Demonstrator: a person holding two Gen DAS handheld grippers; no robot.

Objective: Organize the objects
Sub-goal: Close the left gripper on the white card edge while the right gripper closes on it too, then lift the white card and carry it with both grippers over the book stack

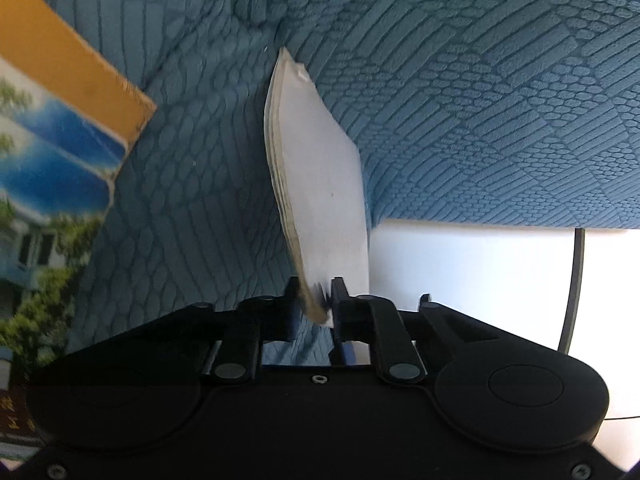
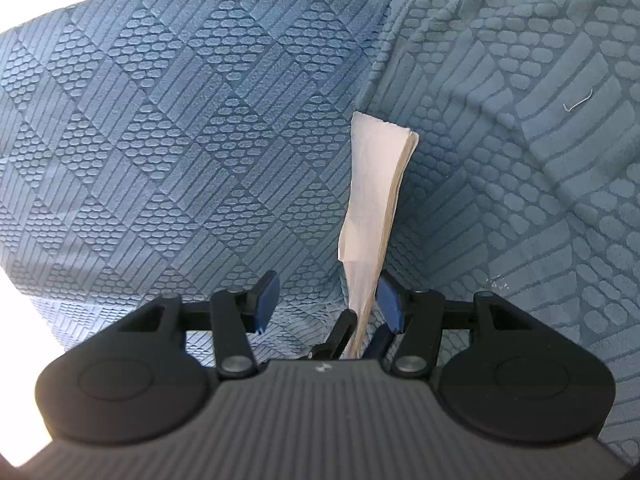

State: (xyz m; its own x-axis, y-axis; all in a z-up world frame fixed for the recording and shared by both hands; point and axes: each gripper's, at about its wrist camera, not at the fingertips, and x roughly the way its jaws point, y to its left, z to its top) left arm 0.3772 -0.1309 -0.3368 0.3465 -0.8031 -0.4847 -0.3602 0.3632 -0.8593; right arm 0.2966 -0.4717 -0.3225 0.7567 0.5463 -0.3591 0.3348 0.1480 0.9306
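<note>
A thin stack of white paper sheets point(image 1: 320, 184) stands on edge above the blue patterned sofa cushion point(image 1: 480, 100). My left gripper point(image 1: 316, 292) is shut on the stack's near end, its black fingers pinching both sides. In the right wrist view the same paper stack point(image 2: 376, 184) rises in front of the seam between two cushions point(image 2: 376, 60). There my right gripper point(image 2: 328, 300) stands open, its blue pads point(image 2: 266, 298) wide apart. The sheets pass close beside the right-hand pad, and I cannot tell whether they touch. The left gripper's fingers point(image 2: 342, 332) show below, clamped on the paper.
A book cover point(image 1: 60, 140) with an orange edge and a blue sky and building picture fills the left of the left wrist view. A white surface point(image 1: 460, 264) with a thin dark curved line point(image 1: 574, 280) lies below the cushion at the right.
</note>
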